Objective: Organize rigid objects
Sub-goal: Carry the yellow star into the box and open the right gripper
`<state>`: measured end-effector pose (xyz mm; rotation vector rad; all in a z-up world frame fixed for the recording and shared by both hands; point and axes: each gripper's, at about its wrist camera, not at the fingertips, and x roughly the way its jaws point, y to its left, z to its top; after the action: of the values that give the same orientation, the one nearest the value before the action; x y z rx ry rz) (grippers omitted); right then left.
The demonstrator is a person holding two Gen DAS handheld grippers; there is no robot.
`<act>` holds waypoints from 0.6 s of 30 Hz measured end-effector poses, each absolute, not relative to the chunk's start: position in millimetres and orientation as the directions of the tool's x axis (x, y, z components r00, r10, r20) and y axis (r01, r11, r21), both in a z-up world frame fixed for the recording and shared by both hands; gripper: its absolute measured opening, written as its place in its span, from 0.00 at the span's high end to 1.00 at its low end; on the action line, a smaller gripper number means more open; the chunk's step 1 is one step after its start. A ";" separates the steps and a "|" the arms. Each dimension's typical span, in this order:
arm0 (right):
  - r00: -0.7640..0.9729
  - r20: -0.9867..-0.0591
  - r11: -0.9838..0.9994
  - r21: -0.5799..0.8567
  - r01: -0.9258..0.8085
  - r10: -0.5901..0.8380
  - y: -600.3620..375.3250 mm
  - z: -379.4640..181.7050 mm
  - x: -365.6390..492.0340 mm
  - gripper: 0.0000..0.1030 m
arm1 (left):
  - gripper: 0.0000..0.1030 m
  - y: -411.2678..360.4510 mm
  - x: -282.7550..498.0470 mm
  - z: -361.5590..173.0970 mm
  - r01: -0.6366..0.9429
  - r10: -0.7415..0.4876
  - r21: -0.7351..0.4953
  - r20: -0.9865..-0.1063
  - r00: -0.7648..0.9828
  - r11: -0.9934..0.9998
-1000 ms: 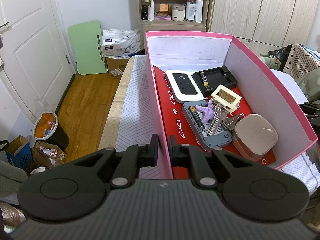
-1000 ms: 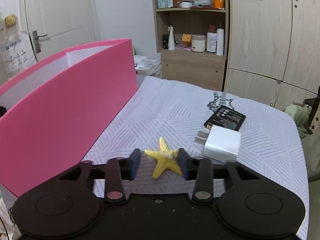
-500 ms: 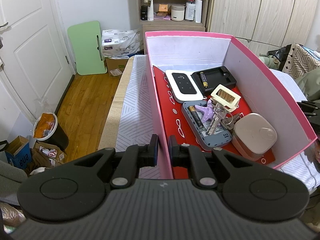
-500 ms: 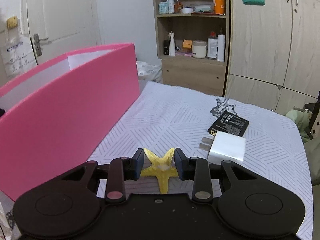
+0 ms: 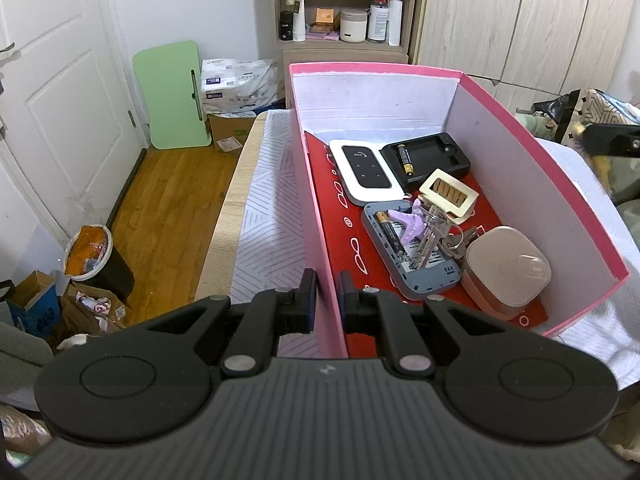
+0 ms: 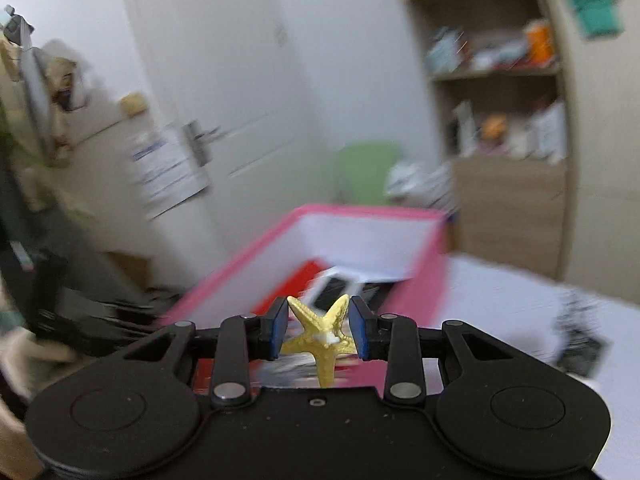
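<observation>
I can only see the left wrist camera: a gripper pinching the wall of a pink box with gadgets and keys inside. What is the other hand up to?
Observer: The right gripper is shut on a yellow starfish, with one pad on each side of it.
Operator: Is that starfish over the box?
Observer: The right wrist view looks past it into the open pink box, ahead and lower. The picture is too smeared to say whether it is over the rim.
Operator: Is anything lying outside the box?
Observer: Yes, a dark flat thing lies on the white cloth to the right of the box. It is too blurred to name.
</observation>
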<state>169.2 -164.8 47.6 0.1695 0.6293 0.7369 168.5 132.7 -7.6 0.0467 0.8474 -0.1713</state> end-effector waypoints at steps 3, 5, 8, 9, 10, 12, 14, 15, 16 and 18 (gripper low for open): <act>0.434 -0.552 0.686 0.415 -0.598 0.712 -129.8 51.3 195.3 0.63 | 0.91 133.9 168.9 -8.1 0.169 -0.138 -0.035 -0.748 0.650 0.985; 0.404 -0.609 0.697 0.377 -0.610 0.683 -104.4 50.5 211.1 0.63 | 0.91 134.3 168.9 -8.5 0.169 -0.141 -0.038 -0.745 0.652 0.985; 0.393 -0.685 0.733 0.308 -0.607 0.613 -72.8 42.6 234.8 0.63 | 0.91 135.9 168.3 -8.9 0.171 -0.146 -0.043 -0.742 0.654 0.984; 0.380 -0.707 0.739 0.300 -0.603 0.597 -64.5 38.7 244.3 0.63 | 0.90 136.7 168.0 -8.9 0.172 -0.148 -0.044 -0.741 0.655 0.984; 0.366 -0.725 0.743 0.293 -0.602 0.583 -57.3 34.5 250.7 0.64 | 0.90 137.1 167.8 -9.0 0.174 -0.150 -0.046 -0.741 0.655 0.984; 0.358 -0.758 0.756 0.262 -0.599 0.546 -46.8 27.5 264.2 0.77 | 0.90 137.7 167.3 -8.8 0.177 -0.152 -0.046 -0.741 0.654 0.983; 0.354 -0.781 0.771 0.240 -0.590 0.515 -36.4 21.2 277.4 0.77 | 0.90 137.7 167.6 -8.6 0.180 -0.152 -0.042 -0.741 0.654 0.983; 0.345 -0.792 0.774 0.237 -0.587 0.504 -32.6 17.7 283.3 0.79 | 0.90 137.0 168.1 -8.6 0.182 -0.152 -0.040 -0.742 0.653 0.982; 0.345 -0.798 0.781 0.234 -0.580 0.495 -31.6 16.0 286.8 0.79 | 0.90 137.0 168.2 -8.6 0.184 -0.152 -0.039 -0.742 0.653 0.982; 0.372 -0.790 0.789 0.216 -0.575 0.487 -32.6 16.7 288.2 0.79 | 0.90 137.3 167.9 -8.3 0.185 -0.155 -0.041 -0.740 0.654 0.982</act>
<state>288.2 -32.6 16.7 -0.1011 0.9755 0.6819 167.9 137.3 -8.3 0.0392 0.8359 -0.1929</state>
